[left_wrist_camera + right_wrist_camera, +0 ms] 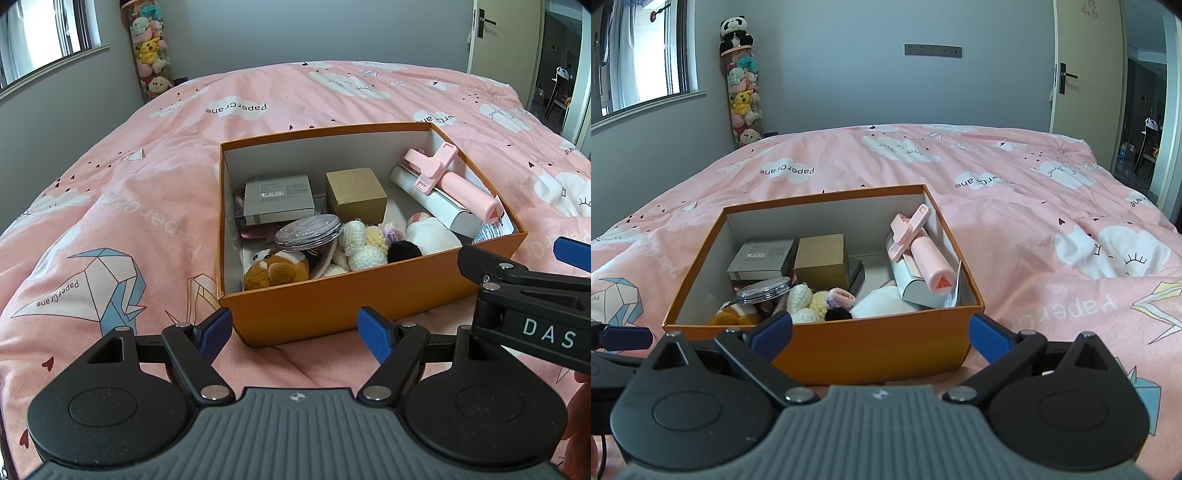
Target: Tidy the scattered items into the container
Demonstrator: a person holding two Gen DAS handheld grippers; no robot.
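An orange cardboard box [332, 306] [871, 347] sits on the pink bedspread, holding several items: a grey carton [279, 199], a tan cube box [356, 194] [822, 260], a round silver mirror [308, 233], a brown plush toy [277, 269], crocheted toys [364, 243] and a pink selfie stick [454, 177] [923, 254] lying on a white case. My left gripper [297, 334] is open and empty just in front of the box's near wall. My right gripper [881, 332] is open and empty too, its fingers straddling the box's near wall.
The pink quilt [110, 206] [1052, 229] with cloud and paper crane prints covers the whole bed around the box. A tall tube of plush toys [742, 99] stands by the far wall near a window. An open door [1067, 77] is at the right.
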